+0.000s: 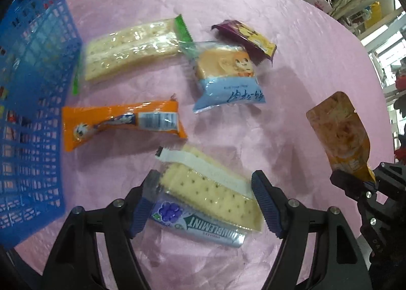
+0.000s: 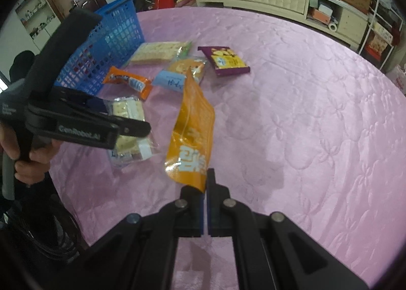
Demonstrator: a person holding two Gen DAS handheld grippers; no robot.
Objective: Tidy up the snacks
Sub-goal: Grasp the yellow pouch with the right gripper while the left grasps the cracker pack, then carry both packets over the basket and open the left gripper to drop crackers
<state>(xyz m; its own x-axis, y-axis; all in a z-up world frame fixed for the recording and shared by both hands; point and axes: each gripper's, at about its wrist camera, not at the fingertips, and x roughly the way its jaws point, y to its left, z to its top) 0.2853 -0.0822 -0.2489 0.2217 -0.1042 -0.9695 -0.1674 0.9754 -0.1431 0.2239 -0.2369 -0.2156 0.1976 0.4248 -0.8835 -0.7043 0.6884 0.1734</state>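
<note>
- We hold the right gripper [image 2: 206, 188] clenched on the bottom edge of an orange pouch [image 2: 191, 138], which stands up off the pink cloth [image 2: 304, 112].
- Our left gripper [image 1: 203, 203] points down with its jaws spread wide on either side of a cracker pack [image 1: 210, 188]; we cannot tell whether the pads touch the wrapper.
- A Doublemint gum pack [image 1: 198, 224] lies against the near side of that cracker pack.
- Beyond them on the cloth lie an orange bar [image 1: 121, 122], a long cracker pack [image 1: 132, 46], a blue-and-clear cake bag [image 1: 225, 77] and a purple packet [image 1: 246, 36].
- The cake bag overlaps the end of the long cracker pack, and the purple packet sits just beside the cake bag.
- The blue basket [image 1: 33, 112] stands at the left edge of the cloth, near the orange bar and the long cracker pack.
- A hand [image 2: 25, 160] grips the left tool's handle.
</note>
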